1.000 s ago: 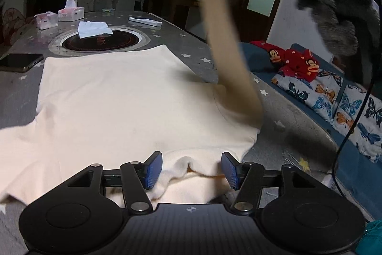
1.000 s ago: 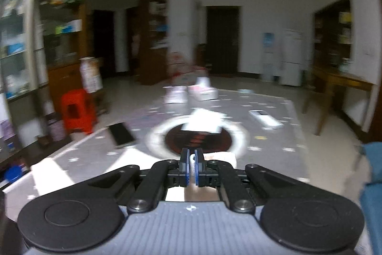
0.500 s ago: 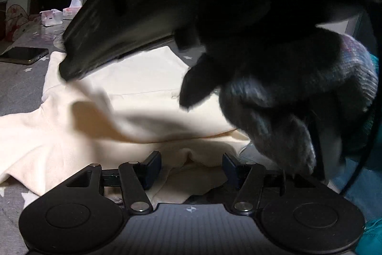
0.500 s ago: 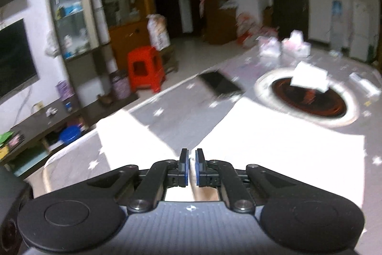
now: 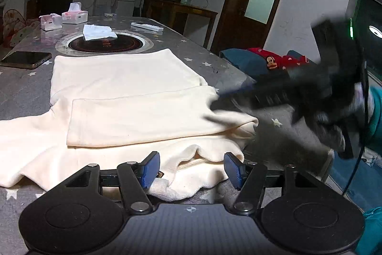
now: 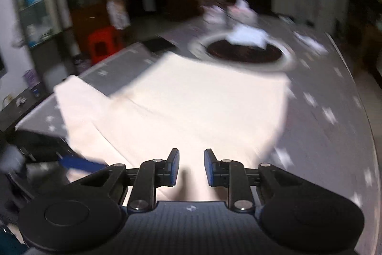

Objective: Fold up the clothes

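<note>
A cream shirt (image 5: 124,97) lies flat on the grey star-patterned table (image 5: 23,87). Its right sleeve (image 5: 148,118) is folded across the body. My left gripper (image 5: 191,170) is open, low at the shirt's near collar edge, holding nothing. My right gripper (image 6: 191,167) is open and empty above the shirt (image 6: 203,106). It also shows in the left wrist view as a blurred black shape (image 5: 310,85) at the right, by the sleeve's shoulder end.
A round dark hotplate (image 5: 105,43) with a white cloth (image 5: 98,31) on it sits beyond the shirt. A phone (image 5: 25,59) lies at the left. Tissue boxes (image 5: 74,14) and a remote (image 5: 146,26) stand at the far end. Bedding (image 5: 274,61) lies right of the table.
My right gripper carried the sleeve across the shirt, let go of it and opened, then drew back to the right. The left gripper has stayed put and open.
</note>
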`<state>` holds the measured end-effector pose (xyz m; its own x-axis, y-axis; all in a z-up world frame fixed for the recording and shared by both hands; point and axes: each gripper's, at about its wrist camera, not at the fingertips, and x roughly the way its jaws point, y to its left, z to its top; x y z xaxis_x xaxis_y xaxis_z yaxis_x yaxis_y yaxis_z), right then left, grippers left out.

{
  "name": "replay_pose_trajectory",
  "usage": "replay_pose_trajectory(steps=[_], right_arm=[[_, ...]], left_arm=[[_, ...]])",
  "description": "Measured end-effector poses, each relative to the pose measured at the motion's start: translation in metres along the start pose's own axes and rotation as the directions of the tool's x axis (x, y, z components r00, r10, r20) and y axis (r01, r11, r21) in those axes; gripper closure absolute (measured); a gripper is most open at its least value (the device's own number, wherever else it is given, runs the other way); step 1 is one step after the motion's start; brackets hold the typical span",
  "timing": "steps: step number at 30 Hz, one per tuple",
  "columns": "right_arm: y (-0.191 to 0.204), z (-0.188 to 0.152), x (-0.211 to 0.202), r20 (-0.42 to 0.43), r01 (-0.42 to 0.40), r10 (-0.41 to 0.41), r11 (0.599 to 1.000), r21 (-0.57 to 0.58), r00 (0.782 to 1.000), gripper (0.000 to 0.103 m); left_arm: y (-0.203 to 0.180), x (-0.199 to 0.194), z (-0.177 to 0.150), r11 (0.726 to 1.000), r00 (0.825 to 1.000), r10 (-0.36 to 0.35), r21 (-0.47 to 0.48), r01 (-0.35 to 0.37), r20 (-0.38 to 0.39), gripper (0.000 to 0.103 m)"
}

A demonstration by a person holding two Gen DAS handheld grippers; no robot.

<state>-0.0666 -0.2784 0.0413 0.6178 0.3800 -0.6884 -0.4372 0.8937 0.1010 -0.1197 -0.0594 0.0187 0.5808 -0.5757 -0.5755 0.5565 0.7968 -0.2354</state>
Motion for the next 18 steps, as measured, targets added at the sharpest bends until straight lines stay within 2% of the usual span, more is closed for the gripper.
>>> replay_pose_trajectory(steps=[3,6,12,15,18], right_arm=[[-0.018,-0.027,-0.002,-0.017,0.017,-0.016,0.999,0.047,1.000,0.081],[-0.022,-0.031,-0.008,0.004,0.006,-0.006,0.998,0.055,1.000,0.081],[-0.025,-0.009,-0.009,0.073,0.007,-0.010,0.999,0.040,0.997,0.081],[-0.026,0.005,0.001,0.099,0.005,-0.009,0.999,0.034,0.995,0.081],[-0.028,0.011,0.018,0.091,0.004,-0.007,0.999,0.041,0.996,0.080]], left_arm=[[0.001,0.002,0.002,1.000,1.000,-0.002,0.003,0.002,-0.005,0.039],[0.003,0.001,0.009,1.000,1.000,0.005,0.009,-0.005,0.000,0.039],[0.017,-0.006,0.033,0.998,0.995,0.065,-0.010,-0.064,0.073,0.039],[0.031,0.006,0.041,0.993,0.992,0.107,-0.049,-0.104,0.070,0.039],[0.046,0.018,0.049,0.986,0.987,0.149,-0.087,-0.143,0.066,0.040]])
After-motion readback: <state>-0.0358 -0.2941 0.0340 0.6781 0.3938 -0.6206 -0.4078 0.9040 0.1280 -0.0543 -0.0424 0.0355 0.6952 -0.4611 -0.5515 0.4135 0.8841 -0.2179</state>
